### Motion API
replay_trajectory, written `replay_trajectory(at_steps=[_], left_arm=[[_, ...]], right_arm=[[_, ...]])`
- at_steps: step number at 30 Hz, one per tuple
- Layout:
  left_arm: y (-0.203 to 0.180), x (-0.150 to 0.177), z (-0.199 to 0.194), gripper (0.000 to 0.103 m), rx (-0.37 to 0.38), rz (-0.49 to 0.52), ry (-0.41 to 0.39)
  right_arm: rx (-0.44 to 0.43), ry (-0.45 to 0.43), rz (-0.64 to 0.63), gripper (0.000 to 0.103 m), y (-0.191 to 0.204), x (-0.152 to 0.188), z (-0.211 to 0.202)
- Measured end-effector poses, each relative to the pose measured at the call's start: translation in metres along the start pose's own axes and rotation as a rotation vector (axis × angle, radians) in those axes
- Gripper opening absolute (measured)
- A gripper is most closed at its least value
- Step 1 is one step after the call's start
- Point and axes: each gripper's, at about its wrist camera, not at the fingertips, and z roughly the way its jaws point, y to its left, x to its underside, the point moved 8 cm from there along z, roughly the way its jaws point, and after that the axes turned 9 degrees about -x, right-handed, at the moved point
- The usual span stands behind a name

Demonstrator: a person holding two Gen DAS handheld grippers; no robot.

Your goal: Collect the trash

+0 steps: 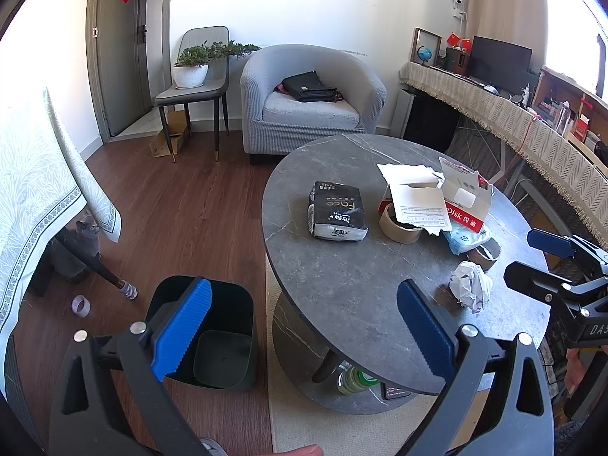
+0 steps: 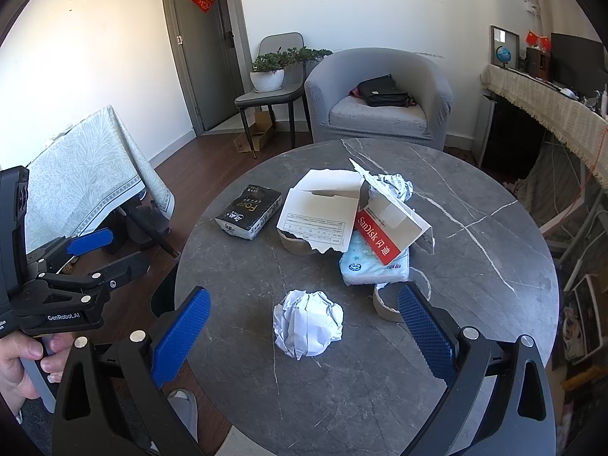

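A crumpled white paper ball (image 2: 307, 323) lies on the round grey marble table (image 2: 475, 273), right in front of my open, empty right gripper (image 2: 304, 326). Behind it are a torn white and red SanDisk box (image 2: 380, 220), a pale blue wipes pack (image 2: 374, 268), tape rolls (image 2: 383, 306) and another paper ball (image 2: 395, 186). A dark bin (image 1: 220, 338) stands on the floor left of the table. My left gripper (image 1: 304, 326) is open and empty between the bin and the table edge. In the left wrist view the paper ball (image 1: 471, 290) lies at the right.
A black tissue pack (image 1: 336, 211) lies mid-table. A grey armchair (image 1: 311, 98) with a black bag stands behind, a chair with a potted plant (image 1: 197, 64) beside it. A grey cat (image 1: 85, 245) sits under a cloth-covered table (image 1: 41, 190). A tape roll (image 1: 80, 306) lies on the floor.
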Motion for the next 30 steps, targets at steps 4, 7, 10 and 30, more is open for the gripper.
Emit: replay_trajectory(at_steps=[4,7,10,30], left_arm=[[0.0015,-0.0006,-0.0009,0.1,0.001,-0.002,-0.001],[0.0024,-0.0004,-0.0008,0.1,0.001,-0.004,-0.002],[0.0032,-0.0007,-0.0009,0.1,0.001,-0.003,-0.001],[0.0032,0.0004,-0.0006,0.1,0.0,-0.001,0.0]], right_arm=[[0.002,0.001,0.0,0.1,0.0002,0.0009,0.0011],[0.003,0.001,-0.001,0.1,0.001,0.0009,0.0014],[0.002,0.002,0.0,0.1,0.0003,0.0008,0.0017],[0.003,0.003,-0.002,0.1,-0.0003,0.0018,0.0015]])
